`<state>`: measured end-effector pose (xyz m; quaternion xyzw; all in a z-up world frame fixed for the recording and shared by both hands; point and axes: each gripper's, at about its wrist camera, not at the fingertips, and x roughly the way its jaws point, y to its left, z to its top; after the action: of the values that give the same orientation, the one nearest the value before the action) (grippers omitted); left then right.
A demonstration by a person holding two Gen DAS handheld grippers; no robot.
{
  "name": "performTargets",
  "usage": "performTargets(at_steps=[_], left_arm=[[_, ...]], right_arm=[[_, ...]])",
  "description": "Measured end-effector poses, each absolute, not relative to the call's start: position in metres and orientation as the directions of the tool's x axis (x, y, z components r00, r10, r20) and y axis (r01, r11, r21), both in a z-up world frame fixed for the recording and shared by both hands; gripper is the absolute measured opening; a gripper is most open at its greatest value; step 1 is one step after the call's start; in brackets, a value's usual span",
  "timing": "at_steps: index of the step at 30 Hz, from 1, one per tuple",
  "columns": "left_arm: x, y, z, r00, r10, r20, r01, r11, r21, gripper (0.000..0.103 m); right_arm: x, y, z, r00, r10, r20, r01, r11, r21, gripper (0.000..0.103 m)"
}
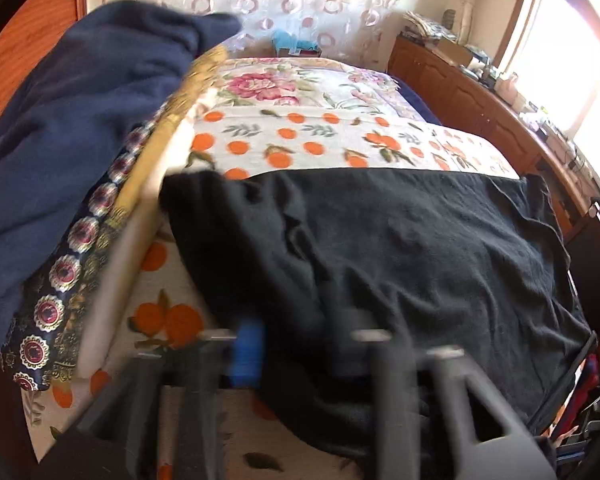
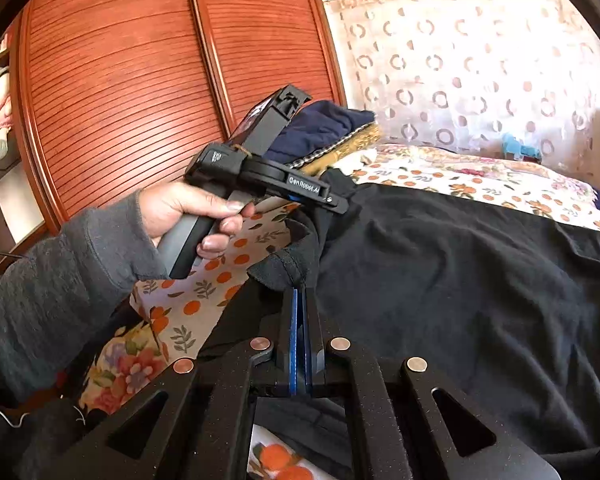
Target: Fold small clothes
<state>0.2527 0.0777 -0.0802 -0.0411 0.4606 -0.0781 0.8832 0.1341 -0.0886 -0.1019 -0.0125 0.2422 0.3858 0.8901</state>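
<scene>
- A black garment (image 2: 440, 280) is spread over the near part of the bed (image 1: 320, 136), its far hem lying straight across the orange-print cover, presumably flattened for folding.
- The right gripper (image 2: 300, 292) is pressed together on a hemmed edge of the black garment near the bed's left edge; the fabric is lifted there into a small peak, apparently to start a fold.
- The left gripper (image 2: 336, 200) is held level by the left hand (image 2: 196, 216), its tip at the same raised edge; the wrist view is blurred, so its closure cannot be told.
- A navy garment (image 1: 68, 152) is heaped at the left edge, well apart.
</scene>
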Motion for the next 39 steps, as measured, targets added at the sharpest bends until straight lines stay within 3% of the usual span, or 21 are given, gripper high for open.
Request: performTargets(at_steps=[12,20,25,26,27,28,29,30,31,39], left_arm=[[0.261,-0.065,0.006,0.639,-0.291,-0.712,0.323,0.942,-0.094,0.007],[0.274,-0.194,0.017,0.582,-0.389,-0.714,0.488,0.869,-0.076,0.007],[0.275,-0.238,0.011,0.545,-0.386,-0.745,0.534,0.844,-0.047,0.008],[0.273,-0.243,0.010,0.541,-0.375,-0.753,0.540,0.841,-0.031,0.012],[0.273,-0.246,0.008,0.539,-0.380,-0.751,0.552,0.833,-0.025,0.022],[0.271,-0.246,0.009,0.540,-0.389,-0.746,0.560,0.828,-0.027,0.041],[0.268,-0.243,0.011,0.544,-0.410,-0.732,0.567,0.823,-0.040,0.052],[0.267,-0.241,0.015,0.546,-0.420,-0.725,0.568,0.822,-0.049,0.054],[0.265,-0.238,0.019,0.542,-0.431,-0.722,0.569,0.820,-0.063,0.063],[0.244,-0.209,0.023,0.582,-0.406,-0.704,0.562,0.827,-0.012,0.068]], right_arm=[[0.096,-0.191,-0.089,0.728,0.586,-0.357,-0.548,0.809,0.210,0.002],[0.049,-0.269,-0.085,0.835,0.432,-0.341,-0.381,0.901,0.209,0.002],[0.036,-0.291,-0.094,0.856,0.353,-0.378,-0.286,0.932,0.222,0.002],[0.036,-0.294,-0.098,0.855,0.340,-0.392,-0.268,0.936,0.227,0.002],[0.036,-0.294,-0.100,0.854,0.329,-0.404,-0.255,0.940,0.226,0.002],[0.036,-0.292,-0.103,0.850,0.317,-0.420,-0.242,0.944,0.222,0.002],[0.036,-0.291,-0.106,0.846,0.307,-0.435,-0.233,0.948,0.216,0.002],[0.036,-0.289,-0.110,0.841,0.295,-0.454,-0.222,0.953,0.208,0.002],[0.040,-0.286,-0.110,0.834,0.289,-0.470,-0.216,0.955,0.205,0.002],[0.044,-0.303,-0.111,0.808,0.258,-0.530,-0.153,0.960,0.234,0.002]])
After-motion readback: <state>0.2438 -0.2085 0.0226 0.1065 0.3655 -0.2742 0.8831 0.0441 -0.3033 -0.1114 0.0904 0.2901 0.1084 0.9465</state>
